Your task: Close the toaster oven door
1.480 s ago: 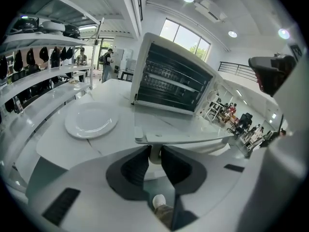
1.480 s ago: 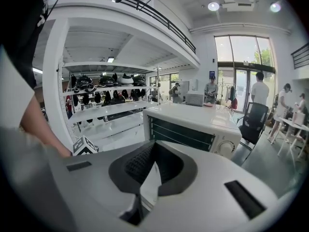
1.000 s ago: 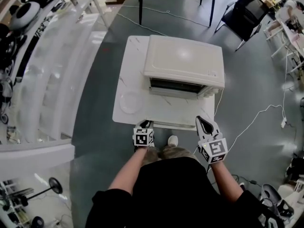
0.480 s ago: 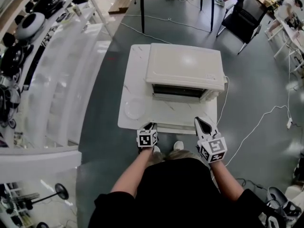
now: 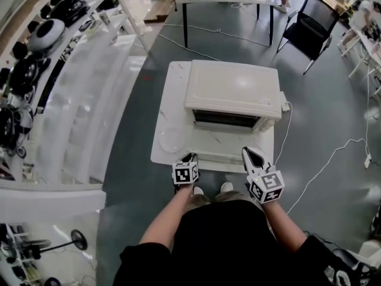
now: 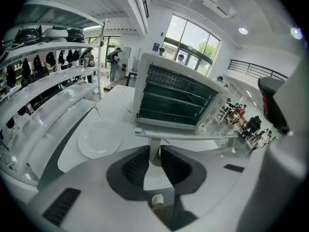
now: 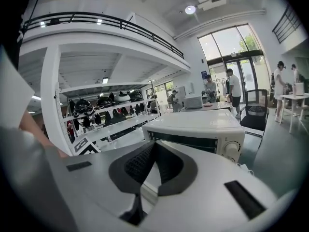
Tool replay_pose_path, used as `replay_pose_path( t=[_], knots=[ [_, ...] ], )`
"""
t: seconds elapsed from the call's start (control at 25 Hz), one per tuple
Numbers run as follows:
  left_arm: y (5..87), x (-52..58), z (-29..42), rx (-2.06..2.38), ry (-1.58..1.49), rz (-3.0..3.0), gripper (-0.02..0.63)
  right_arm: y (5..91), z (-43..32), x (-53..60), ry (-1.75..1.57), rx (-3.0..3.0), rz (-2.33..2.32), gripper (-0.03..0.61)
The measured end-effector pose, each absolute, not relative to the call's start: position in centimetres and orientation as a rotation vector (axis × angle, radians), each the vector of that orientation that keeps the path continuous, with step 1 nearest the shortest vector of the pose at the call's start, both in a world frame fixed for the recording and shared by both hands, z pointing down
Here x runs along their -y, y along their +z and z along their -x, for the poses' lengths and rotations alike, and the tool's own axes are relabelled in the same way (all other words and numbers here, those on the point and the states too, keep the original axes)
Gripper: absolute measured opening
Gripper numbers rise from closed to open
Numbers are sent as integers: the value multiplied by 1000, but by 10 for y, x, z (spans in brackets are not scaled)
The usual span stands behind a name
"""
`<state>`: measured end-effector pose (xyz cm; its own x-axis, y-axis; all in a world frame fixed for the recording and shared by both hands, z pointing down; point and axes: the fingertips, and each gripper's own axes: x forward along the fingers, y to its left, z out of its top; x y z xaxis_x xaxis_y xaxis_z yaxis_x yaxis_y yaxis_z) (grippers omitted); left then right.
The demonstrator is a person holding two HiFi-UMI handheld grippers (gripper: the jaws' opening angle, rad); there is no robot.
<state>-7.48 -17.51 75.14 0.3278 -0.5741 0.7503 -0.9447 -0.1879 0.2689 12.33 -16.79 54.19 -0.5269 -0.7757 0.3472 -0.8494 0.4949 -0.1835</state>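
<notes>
Head view: toaster oven [image 5: 232, 91] sits on a white table [image 5: 175, 100]. Its door [image 5: 221, 155] is open, dropped flat toward 6 o'clock. A plate [image 5: 169, 140] lies at 8 o'clock of the oven. The left gripper [image 5: 188, 158] is at the door's left front corner and the right gripper [image 5: 250, 152] at its right end; contact there unclear.

Left gripper view alone shows the grip: jaws clenched on the left post of the door handle [image 6: 193, 136], whose bar runs off toward 3 o'clock. The oven cavity holds wire racks [image 6: 176, 93].

Right gripper view: jaws pressed together on nothing. A knob [image 7: 231, 151] shows on the oven front.
</notes>
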Motion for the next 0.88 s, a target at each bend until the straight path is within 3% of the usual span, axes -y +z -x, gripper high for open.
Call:
replay_pose_path(
  t=[0.88],
  knots=[
    [710, 204, 68, 1341, 669, -1838, 89, 560, -123, 177, 441, 2549, -1231, 21]
  ],
)
